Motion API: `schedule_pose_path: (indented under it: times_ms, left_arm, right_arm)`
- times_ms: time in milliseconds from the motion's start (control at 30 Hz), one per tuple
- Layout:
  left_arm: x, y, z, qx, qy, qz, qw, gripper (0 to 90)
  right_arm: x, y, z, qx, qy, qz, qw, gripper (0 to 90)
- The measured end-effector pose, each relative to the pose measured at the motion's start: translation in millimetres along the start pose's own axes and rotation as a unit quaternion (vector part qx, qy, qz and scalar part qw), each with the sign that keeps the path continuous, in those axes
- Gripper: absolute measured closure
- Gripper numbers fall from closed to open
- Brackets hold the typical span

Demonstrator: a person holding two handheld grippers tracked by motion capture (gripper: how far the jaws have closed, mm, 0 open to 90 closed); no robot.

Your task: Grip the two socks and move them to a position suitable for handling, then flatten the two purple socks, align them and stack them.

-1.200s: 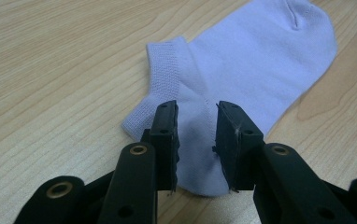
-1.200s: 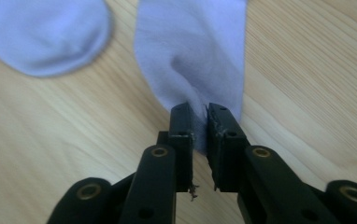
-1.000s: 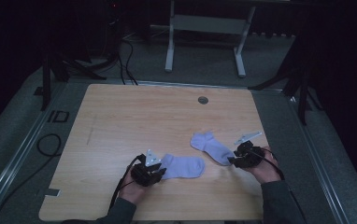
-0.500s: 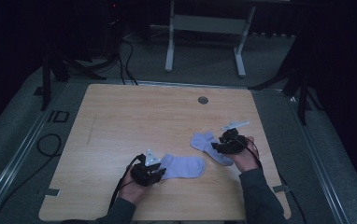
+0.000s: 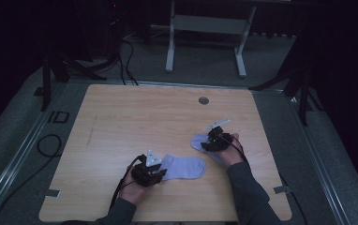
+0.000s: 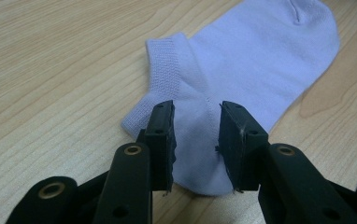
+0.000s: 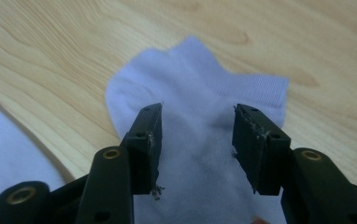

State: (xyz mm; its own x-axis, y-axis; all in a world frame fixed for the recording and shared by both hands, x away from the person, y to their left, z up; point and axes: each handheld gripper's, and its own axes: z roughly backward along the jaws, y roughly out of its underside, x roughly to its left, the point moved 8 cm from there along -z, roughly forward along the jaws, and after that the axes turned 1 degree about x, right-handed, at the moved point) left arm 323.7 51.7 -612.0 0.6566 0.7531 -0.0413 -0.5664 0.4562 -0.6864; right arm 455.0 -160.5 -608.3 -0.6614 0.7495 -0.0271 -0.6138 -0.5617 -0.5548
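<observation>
Table (image 5: 121, 126): light wood, two pale purple socks lying flat on it.

Left gripper (image 6: 196, 140): the jaws stand apart over the heel end of the near sock (image 6: 242, 60). The heel sits in the gap between the fingers (image 6: 161, 135). I cannot tell if the pads touch the cloth. The cuff lies just past the left finger, and the toe stretches far ahead.

Right gripper (image 7: 197, 147): the jaws have just been opening and stand wide. The far sock (image 7: 200, 93) lies flat under and between the fingers (image 7: 260, 144), not pinched. Its cuff is just ahead, past the right finger.

Socks: well apart in the high view, each at its own gripper.
</observation>
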Motion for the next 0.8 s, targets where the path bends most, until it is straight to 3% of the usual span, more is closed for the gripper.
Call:
schedule_pose_path:
  times_ms: [800]
  left_arm:
    - [-1.4,1.1,-1.1,0.004,0.002,-0.001,1.0,63.6]
  right_arm:
    - [-2.3,3.7,-0.6,-0.014,-0.008,-0.005,0.9999,56.6]
